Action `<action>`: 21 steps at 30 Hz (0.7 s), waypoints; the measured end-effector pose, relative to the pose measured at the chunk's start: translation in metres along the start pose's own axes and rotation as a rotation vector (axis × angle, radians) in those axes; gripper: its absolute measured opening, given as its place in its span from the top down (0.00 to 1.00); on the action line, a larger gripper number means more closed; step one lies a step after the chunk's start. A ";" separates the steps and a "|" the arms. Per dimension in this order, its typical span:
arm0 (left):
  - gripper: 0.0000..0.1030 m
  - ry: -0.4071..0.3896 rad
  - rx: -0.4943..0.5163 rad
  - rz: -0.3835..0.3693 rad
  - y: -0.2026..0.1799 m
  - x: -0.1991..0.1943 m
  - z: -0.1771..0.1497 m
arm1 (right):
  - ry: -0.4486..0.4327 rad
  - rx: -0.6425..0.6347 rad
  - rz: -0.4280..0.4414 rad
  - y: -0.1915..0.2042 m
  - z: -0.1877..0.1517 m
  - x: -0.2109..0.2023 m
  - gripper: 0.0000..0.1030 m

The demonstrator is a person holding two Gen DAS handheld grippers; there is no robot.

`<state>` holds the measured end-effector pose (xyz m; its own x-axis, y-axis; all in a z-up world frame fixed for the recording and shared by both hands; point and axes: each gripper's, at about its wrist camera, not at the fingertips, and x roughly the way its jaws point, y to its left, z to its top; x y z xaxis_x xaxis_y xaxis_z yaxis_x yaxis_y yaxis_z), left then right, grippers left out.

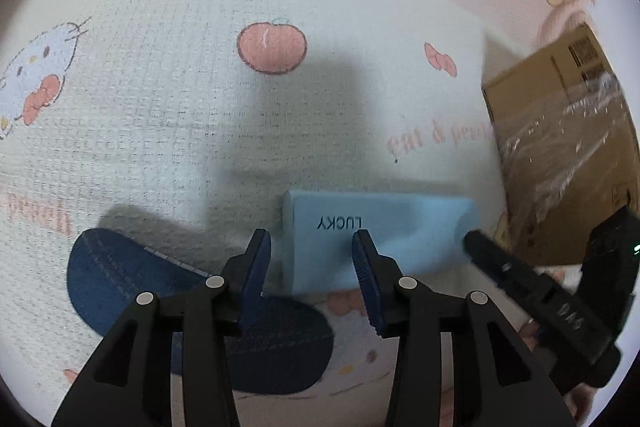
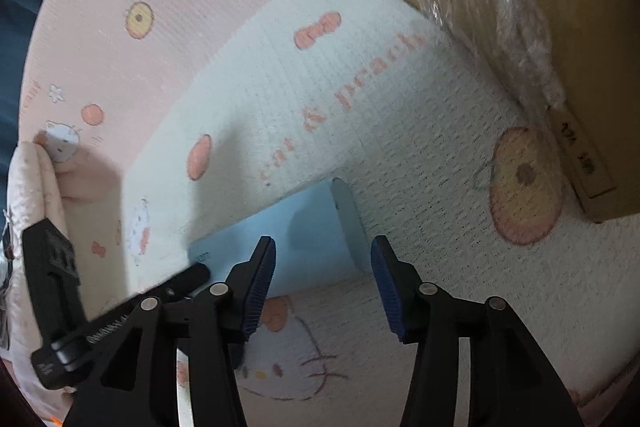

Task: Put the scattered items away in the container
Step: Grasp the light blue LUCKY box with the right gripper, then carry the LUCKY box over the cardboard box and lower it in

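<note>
- A light blue box (image 1: 384, 239) printed "LUCKY" lies flat on the cartoon-print play mat (image 1: 168, 99), just beyond the tips of both grippers; in the right wrist view the same box (image 2: 288, 239) shows one end face turned toward the cardboard.
- The left gripper (image 1: 312, 267) hangs over the box's near left part with its jaws spread; its blue pads (image 1: 256, 267) press on nothing, and nothing is held.
- The right gripper (image 2: 323, 279) sits over the box's near right corner, jaws likewise apart and empty, the pads (image 2: 262, 283) clear of the box.
- Each wrist view catches the other gripper at its edge, close alongside.
- A dark blue denim piece (image 1: 132, 279) lies on the mat under and left of the left gripper, beside the box.
- A cardboard box (image 1: 560, 147) with clear film over its top stands to the right, apart from the blue box.
</note>
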<state>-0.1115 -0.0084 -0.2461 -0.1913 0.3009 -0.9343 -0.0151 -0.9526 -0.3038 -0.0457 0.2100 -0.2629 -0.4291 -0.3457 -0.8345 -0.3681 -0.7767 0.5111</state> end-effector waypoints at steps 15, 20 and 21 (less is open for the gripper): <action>0.64 -0.055 0.064 0.013 -0.021 -0.011 -0.005 | -0.042 0.009 0.070 -0.004 0.002 -0.005 0.52; 0.66 -0.119 0.116 -0.031 -0.036 -0.046 0.001 | -0.150 -0.028 0.097 0.008 -0.002 -0.046 0.53; 0.66 -0.130 0.124 -0.038 -0.039 -0.052 0.002 | -0.167 -0.040 0.096 0.011 -0.002 -0.053 0.53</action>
<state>-0.1029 0.0132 -0.1853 -0.3130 0.3361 -0.8883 -0.1439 -0.9413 -0.3054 -0.0252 0.2189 -0.2130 -0.5926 -0.3302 -0.7347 -0.2868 -0.7658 0.5756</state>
